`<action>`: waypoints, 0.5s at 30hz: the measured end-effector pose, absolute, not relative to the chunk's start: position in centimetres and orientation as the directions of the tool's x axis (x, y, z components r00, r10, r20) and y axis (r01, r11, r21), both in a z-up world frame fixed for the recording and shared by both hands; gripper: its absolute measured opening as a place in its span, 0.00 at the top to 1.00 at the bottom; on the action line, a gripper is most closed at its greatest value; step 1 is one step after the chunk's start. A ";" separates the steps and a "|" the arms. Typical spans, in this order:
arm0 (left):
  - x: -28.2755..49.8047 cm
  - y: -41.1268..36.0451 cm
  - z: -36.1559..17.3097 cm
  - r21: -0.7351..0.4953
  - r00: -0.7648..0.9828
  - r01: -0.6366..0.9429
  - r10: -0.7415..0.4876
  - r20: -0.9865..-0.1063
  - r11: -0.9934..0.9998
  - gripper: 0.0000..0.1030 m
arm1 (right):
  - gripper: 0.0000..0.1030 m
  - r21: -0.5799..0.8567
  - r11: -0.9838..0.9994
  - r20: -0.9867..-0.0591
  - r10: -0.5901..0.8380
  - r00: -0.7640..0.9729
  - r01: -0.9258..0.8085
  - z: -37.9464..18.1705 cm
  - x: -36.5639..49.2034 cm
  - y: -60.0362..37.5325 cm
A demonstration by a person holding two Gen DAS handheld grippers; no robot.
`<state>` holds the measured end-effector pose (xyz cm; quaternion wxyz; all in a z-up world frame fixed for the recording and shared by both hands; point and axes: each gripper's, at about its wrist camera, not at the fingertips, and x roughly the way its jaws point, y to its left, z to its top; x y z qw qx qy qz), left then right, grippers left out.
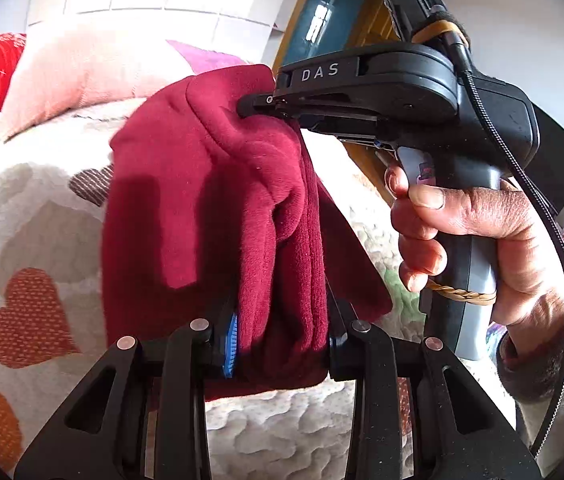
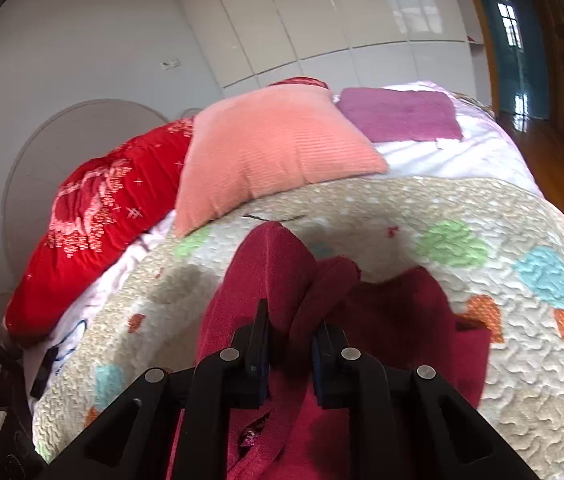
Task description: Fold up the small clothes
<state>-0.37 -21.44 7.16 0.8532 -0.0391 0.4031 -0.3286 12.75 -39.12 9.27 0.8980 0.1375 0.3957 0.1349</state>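
Note:
A dark red fleece garment (image 1: 210, 200) hangs bunched above the quilted bed cover (image 1: 42, 208). My left gripper (image 1: 282, 344) is shut on a thick fold of its lower part. My right gripper (image 1: 250, 106) comes in from the right in the left wrist view, held by a hand, and pinches the garment's upper edge. In the right wrist view my right gripper (image 2: 289, 352) is shut on a raised ridge of the garment (image 2: 274, 276), with the rest of the cloth spread below and to the right on the cover (image 2: 481, 208).
A pink pillow (image 2: 270, 152), a red quilt (image 2: 98, 216) and a purple cloth (image 2: 397, 114) lie at the head of the bed. White wardrobe doors (image 2: 321, 20) stand behind. Wooden floor (image 2: 553, 168) runs along the bed's right side.

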 end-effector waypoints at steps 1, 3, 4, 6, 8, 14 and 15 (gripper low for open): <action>-0.2 -22.3 6.6 -0.336 0.437 0.531 -0.591 -0.678 0.778 0.70 | 0.85 0.379 0.920 -0.692 0.352 0.630 -0.098 7.9 13.0 -40.2; 0.1 -23.6 5.6 -0.314 0.418 0.533 -0.567 -0.710 0.786 0.70 | 0.83 0.438 0.898 -0.717 0.372 0.590 -0.035 5.2 13.5 -42.0; 0.0 -24.0 5.4 -0.292 0.418 0.538 -0.551 -0.722 0.791 0.70 | 0.82 0.477 0.879 -0.707 0.392 0.588 -0.011 4.5 13.3 -43.0; -0.6 -23.9 6.1 -0.273 0.416 0.550 -0.542 -0.730 0.789 0.70 | 0.69 0.566 0.824 -0.659 0.438 0.611 0.020 4.3 12.3 -44.3; -1.3 -23.0 7.3 -0.281 0.397 0.567 -0.555 -0.731 0.775 0.66 | 0.50 0.628 0.778 -0.612 0.479 0.629 0.018 5.1 10.9 -45.1; -4.8 -18.6 10.3 -0.134 0.585 0.545 -0.490 -0.647 0.828 0.37 | 0.35 0.623 0.782 -0.617 0.517 0.594 -0.034 5.9 8.4 -43.7; -4.9 -17.9 10.2 -0.103 0.631 0.512 -0.454 -0.629 0.853 0.37 | 0.35 0.621 0.783 -0.628 0.519 0.581 -0.028 5.4 8.4 -43.3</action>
